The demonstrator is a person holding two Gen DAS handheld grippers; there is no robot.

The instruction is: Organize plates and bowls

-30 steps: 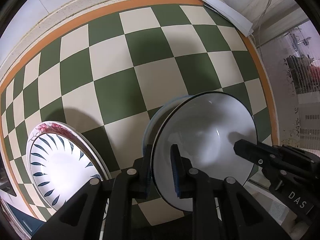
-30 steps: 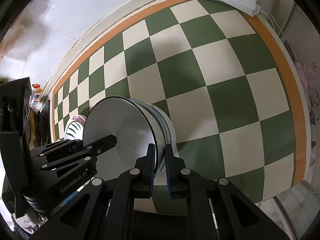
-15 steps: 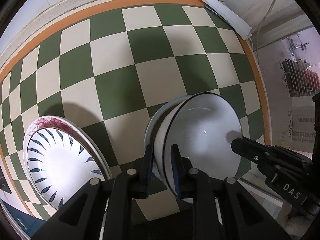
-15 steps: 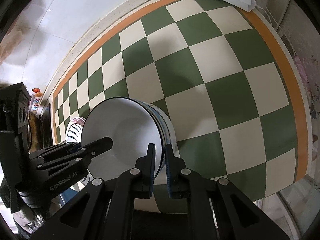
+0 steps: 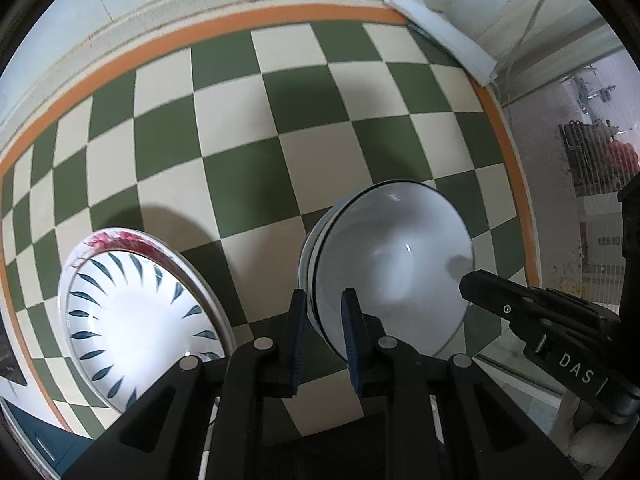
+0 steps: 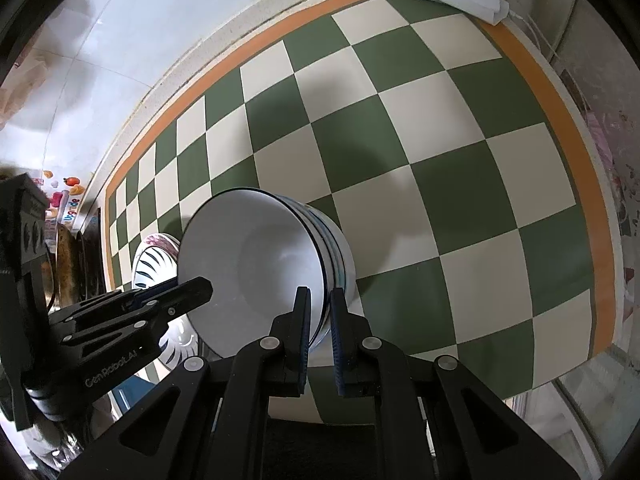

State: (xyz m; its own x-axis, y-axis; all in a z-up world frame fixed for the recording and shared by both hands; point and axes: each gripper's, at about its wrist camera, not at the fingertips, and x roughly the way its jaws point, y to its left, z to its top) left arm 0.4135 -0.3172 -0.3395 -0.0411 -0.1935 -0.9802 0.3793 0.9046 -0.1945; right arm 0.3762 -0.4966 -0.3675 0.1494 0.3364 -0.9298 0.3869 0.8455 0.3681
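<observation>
Both pairs of fingers clamp the rim of one stack of bowls [image 5: 392, 264]: the left gripper [image 5: 325, 332] on its near-left edge, the right gripper [image 6: 320, 328] on the opposite edge. Compared with a second ago, the stack appears smaller and lower against the checkered cloth [image 5: 240, 152], and less tilted, so it has been carried downward. It sits just beside the stacked plates [image 5: 132, 316], apparently close to or on the cloth; contact cannot be confirmed. Judged from this, placement is nearly complete, and release of both grips is the likely next step.
</observation>
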